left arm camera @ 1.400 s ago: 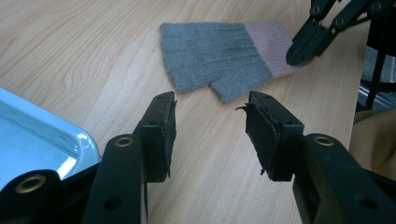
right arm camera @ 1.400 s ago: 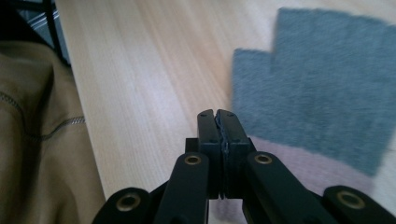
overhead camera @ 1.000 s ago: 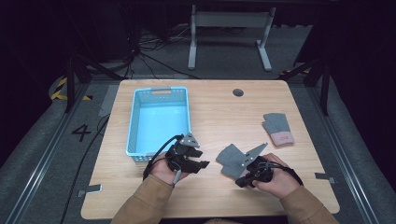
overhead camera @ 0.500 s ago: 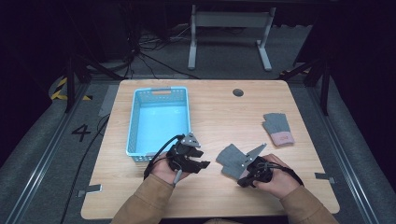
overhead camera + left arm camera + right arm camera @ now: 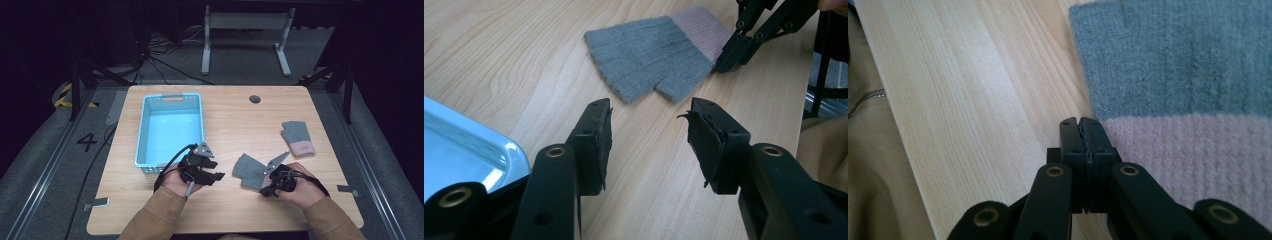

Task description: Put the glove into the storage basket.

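Right tool (image 5: 1083, 125): jaws pressed together at pink cuff edge of near glove (image 5: 251, 170); whether fabric is pinched, cannot tell. Left tool (image 5: 649, 130): jaws apart, empty, aimed at glove's grey end. Nothing shifted over last second: you hover, glove flat on worktop (image 5: 235, 120). Second glove (image 5: 297, 137) far right, basket (image 5: 142, 135) left. Judgement: lift not begun.

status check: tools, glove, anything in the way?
Left tool open, clear of the near glove. Right tool shut at its pink cuff edge. Nothing blocking.
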Demonstrator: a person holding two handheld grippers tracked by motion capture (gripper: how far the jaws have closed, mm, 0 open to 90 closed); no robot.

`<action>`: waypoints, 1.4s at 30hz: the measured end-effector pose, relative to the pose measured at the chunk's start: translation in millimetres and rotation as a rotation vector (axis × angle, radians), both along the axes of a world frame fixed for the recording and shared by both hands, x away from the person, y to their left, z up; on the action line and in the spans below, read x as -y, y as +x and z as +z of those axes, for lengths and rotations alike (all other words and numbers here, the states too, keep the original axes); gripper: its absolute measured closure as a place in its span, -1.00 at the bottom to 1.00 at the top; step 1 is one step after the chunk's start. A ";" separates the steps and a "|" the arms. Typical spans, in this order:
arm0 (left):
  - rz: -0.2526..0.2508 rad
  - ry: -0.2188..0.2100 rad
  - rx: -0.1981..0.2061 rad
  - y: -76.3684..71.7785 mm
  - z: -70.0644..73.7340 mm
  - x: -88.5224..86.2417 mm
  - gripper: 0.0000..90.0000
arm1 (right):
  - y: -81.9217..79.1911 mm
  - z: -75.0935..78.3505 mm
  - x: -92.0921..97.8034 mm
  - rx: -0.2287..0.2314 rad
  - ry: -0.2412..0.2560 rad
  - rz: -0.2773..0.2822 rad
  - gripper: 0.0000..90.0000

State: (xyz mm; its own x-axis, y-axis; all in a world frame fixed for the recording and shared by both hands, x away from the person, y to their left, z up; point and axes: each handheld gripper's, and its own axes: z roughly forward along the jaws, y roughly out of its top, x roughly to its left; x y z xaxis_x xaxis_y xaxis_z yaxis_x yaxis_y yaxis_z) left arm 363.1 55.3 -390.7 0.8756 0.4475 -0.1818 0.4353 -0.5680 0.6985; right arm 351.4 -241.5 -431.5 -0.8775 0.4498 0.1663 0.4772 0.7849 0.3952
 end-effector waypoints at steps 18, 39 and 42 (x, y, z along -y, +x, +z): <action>0.001 -0.006 0.001 0.0 0.0 -0.2 0.16 | 9.3 3.4 20.7 0.047 -0.015 -0.096 1.00; 0.009 -0.005 0.006 -1.3 0.4 -2.4 0.16 | 18.5 3.3 33.3 0.104 -0.025 -0.164 1.00; 0.012 -0.006 0.005 -1.7 1.0 -3.1 0.16 | 18.2 4.1 32.8 0.100 -0.017 -0.159 1.00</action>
